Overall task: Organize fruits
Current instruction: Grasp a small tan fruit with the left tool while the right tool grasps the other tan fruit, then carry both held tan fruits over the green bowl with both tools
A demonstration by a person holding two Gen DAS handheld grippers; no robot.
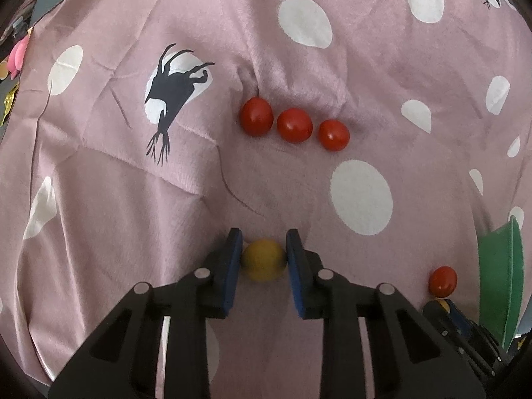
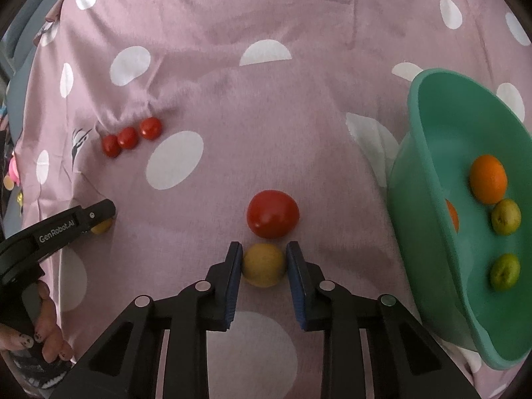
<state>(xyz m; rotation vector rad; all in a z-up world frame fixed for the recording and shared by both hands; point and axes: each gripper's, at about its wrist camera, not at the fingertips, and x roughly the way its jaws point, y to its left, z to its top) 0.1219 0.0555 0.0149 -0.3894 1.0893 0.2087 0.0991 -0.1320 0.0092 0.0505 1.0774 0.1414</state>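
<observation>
The left gripper [image 1: 263, 259] is closing its blue-padded fingers [image 1: 232, 259] against both sides of a small round yellow fruit [image 1: 263, 259], which is resting on the mauve cloth with white dots [image 1: 299, 66] that is covering the whole surface. Further out on the cloth, toward its middle, three small red cherry tomatoes [image 1: 294, 124] are sitting in a short row, each touching or nearly touching its neighbour, beside a pucker in the fabric.

The right gripper [image 2: 263, 264] is likewise pinching a second small round yellow fruit [image 2: 263, 264] between its blue pads [image 2: 234, 266], narrowly open with both pads touching the fruit's sides. A larger red tomato [image 2: 272, 213] is lying just beyond that fruit, touching or almost touching it. At the cloth's right edge a teal plastic bowl [image 2: 429, 173] is tilting with its opening toward the camera; inside it an orange citrus fruit [image 2: 488, 178] and two small yellow-green fruits [image 2: 505, 221] are lying against the wall, and part of another orange fruit [image 2: 453, 214] is peeking over the near rim.

In the right wrist view the person's left hand [image 2: 43, 332], with patterned nails, is gripping the handle of the left gripper near the cloth's left edge.
</observation>
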